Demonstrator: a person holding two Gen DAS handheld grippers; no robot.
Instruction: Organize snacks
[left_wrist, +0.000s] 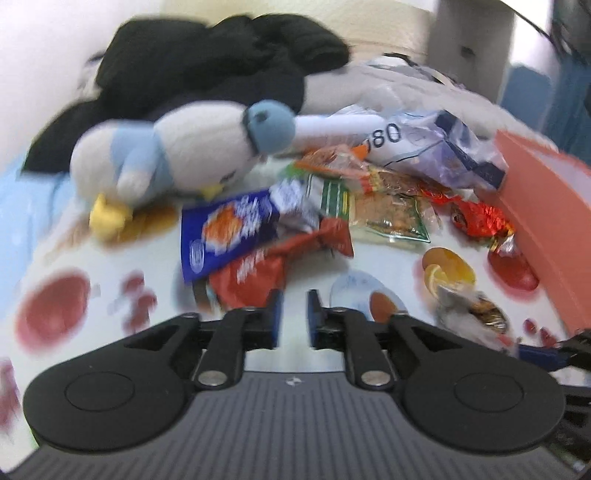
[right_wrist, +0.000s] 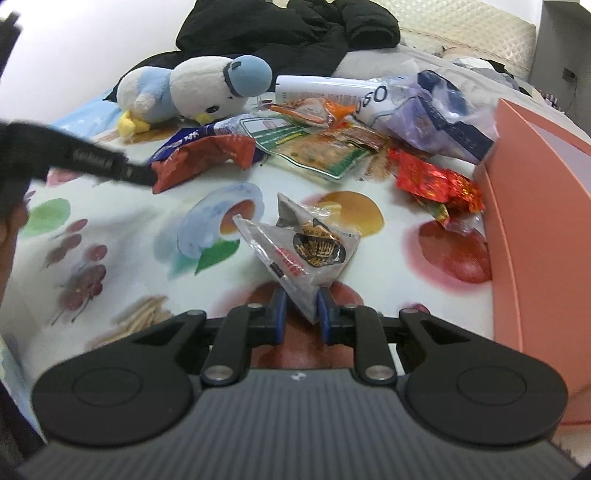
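Your right gripper (right_wrist: 301, 314) is clenched on the lower corner of a clear triangular snack packet (right_wrist: 303, 247), which stands up from the jaws over the fruit-print sheet (right_wrist: 110, 229). The salmon-pink box (right_wrist: 535, 221) is your landmark: the packet hangs just to its left, near but apart from its wall.

Your left gripper (left_wrist: 293, 317) is released, with a narrow gap between its jaws and nothing in it. It hovers over the sheet well left of the box, just short of a crumpled red wrapper (left_wrist: 258, 273) and a blue snack bag (left_wrist: 225, 232).

Judging by its look, the clear packet is light, crinkly film with a small firm lump inside. The film is probably slick and will fold rather than resist, so a pinch on the sealed edge, as you have now, seems safest; squeezing the middle could crush what is in it.

The rest of the snacks lie in a loose pile to the left of the box's far corner: a green-edged packet (right_wrist: 317, 155), an orange one (right_wrist: 306, 110) and shiny red foil sweets (right_wrist: 436, 181) right beside the box wall. The foil ones look small and slippery, so take them by a twisted end. A plush bird (right_wrist: 192, 92) lies farther left of the box, beyond the pile.
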